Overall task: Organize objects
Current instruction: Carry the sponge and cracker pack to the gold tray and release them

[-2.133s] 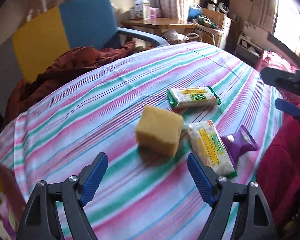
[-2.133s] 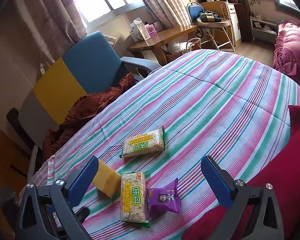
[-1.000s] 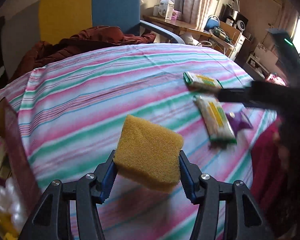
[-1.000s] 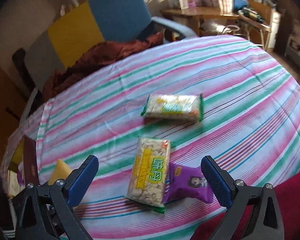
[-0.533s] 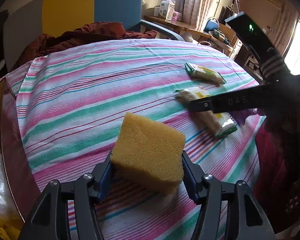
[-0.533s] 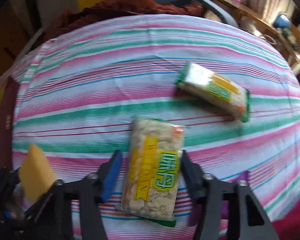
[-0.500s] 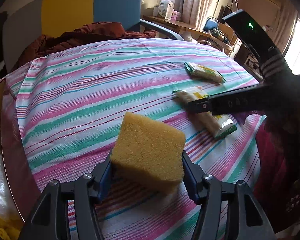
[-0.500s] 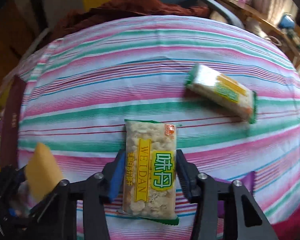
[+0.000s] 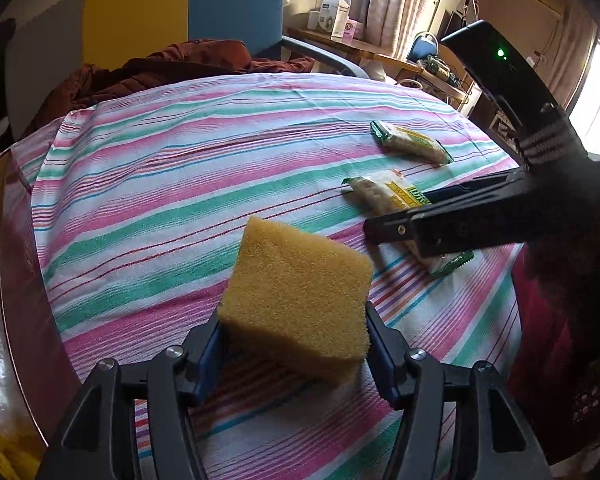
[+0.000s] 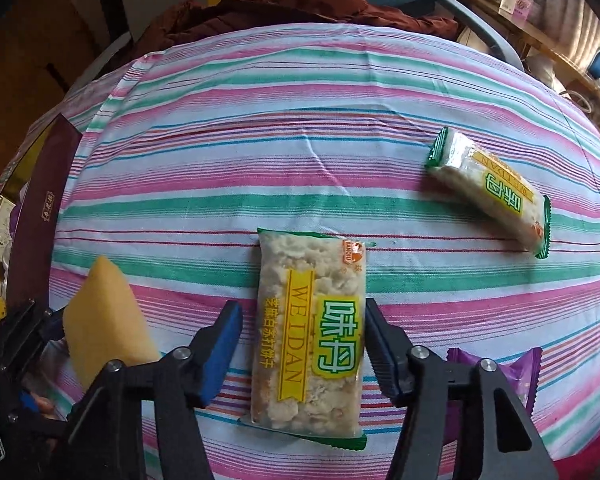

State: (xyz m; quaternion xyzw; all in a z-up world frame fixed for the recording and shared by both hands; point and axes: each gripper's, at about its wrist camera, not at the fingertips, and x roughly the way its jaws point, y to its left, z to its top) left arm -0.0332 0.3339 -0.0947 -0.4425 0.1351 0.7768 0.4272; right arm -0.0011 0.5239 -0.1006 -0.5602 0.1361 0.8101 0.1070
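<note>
My left gripper (image 9: 294, 344) is shut on a yellow sponge (image 9: 296, 300) and holds it above the striped tablecloth (image 9: 160, 184). The sponge also shows in the right wrist view (image 10: 104, 324) at the lower left. My right gripper (image 10: 302, 348) straddles a clear Weidan cracker packet (image 10: 310, 336) lying on the cloth; its right finger touches the packet, while a small gap shows at the left finger. A second cracker packet (image 10: 490, 192) lies further right. A purple snack packet (image 10: 500, 376) lies behind the right finger.
A dark red box edge (image 9: 24, 280) with white and yellow items inside stands at the left table edge. A blue and yellow chair (image 9: 172, 12) with a brown garment (image 9: 160, 68) stands behind the table. A red cloth (image 9: 548, 340) lies at the right.
My left gripper closed on the sponge and lifted it off the cloth. My right gripper came down over the near cracker packet and narrowed around it.
</note>
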